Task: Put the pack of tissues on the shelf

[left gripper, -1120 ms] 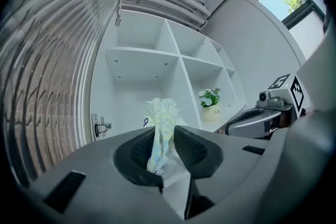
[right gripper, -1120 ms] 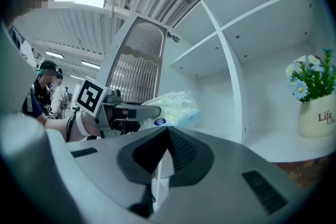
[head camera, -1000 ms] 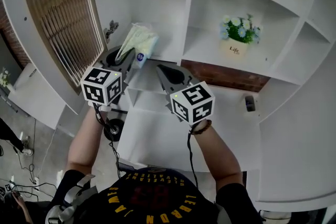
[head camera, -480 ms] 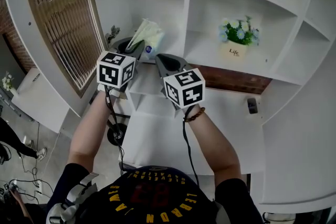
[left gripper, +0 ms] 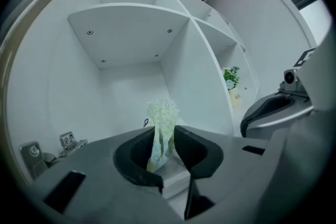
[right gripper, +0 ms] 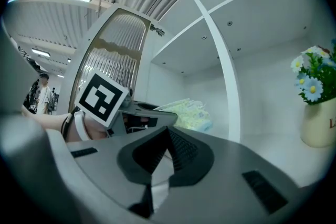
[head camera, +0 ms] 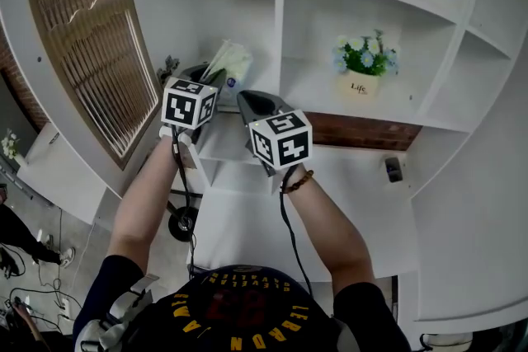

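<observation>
The pack of tissues (head camera: 229, 62) is pale green and soft, and it stands up out of my left gripper (head camera: 213, 81), which is shut on its lower end. In the left gripper view the pack (left gripper: 161, 122) sits pinched between the dark pads, in front of the lower left compartment of the white shelf (left gripper: 131, 34). I cannot tell if the pack touches the shelf board. My right gripper (head camera: 252, 105) hovers just right of it, shut and empty. From the right gripper view the pack (right gripper: 190, 113) shows beyond the left gripper's marker cube (right gripper: 102, 98).
A white pot of blue and white flowers (head camera: 361, 66) stands in the neighbouring compartment on the right, and its flowers (right gripper: 313, 81) show in the right gripper view. A small dark object (head camera: 393, 169) lies on the white counter (head camera: 346, 177). A slatted brown panel (head camera: 82, 37) stands left.
Both grippers have moved up and forward toward the shelf, and the left one has carried the pack further into the left compartment. The grip on the pack is unchanged.
</observation>
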`<action>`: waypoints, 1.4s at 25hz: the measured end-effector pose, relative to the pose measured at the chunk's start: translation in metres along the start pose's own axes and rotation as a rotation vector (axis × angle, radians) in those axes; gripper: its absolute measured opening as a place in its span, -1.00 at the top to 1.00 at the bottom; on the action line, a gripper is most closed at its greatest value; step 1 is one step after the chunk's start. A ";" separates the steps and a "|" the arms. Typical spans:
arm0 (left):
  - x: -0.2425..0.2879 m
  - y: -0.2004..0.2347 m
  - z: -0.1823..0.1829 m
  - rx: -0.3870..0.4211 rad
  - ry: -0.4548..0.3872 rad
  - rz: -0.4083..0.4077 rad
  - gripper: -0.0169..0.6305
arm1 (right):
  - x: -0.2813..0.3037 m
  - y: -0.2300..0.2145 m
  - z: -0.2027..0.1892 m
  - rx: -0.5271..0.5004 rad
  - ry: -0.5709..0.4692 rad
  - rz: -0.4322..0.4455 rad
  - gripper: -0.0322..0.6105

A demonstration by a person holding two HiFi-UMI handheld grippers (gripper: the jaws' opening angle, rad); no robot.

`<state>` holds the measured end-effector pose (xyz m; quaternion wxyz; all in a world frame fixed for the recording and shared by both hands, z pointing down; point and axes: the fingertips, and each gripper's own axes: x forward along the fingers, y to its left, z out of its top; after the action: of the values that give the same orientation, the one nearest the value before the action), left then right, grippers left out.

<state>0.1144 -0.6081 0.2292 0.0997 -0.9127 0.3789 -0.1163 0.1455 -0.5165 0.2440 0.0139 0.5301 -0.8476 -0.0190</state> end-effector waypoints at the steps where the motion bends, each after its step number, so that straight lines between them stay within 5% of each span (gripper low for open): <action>1: 0.005 0.001 -0.002 -0.002 0.013 0.000 0.68 | -0.001 -0.001 0.000 0.003 -0.004 0.001 0.88; 14: 0.032 0.009 -0.019 -0.003 0.082 -0.006 0.67 | -0.010 -0.015 -0.012 0.040 -0.003 -0.022 0.88; 21: 0.018 0.021 -0.009 -0.044 -0.020 0.076 0.18 | -0.012 -0.013 -0.019 0.056 0.000 -0.022 0.88; 35: -0.055 -0.012 0.015 -0.099 -0.209 0.033 0.17 | -0.023 -0.006 -0.013 0.113 -0.038 -0.009 0.88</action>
<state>0.0885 -0.5590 0.2106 0.0956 -0.9173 0.3866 0.0000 0.1620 -0.4986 0.2571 -0.0322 0.5335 -0.8449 0.0188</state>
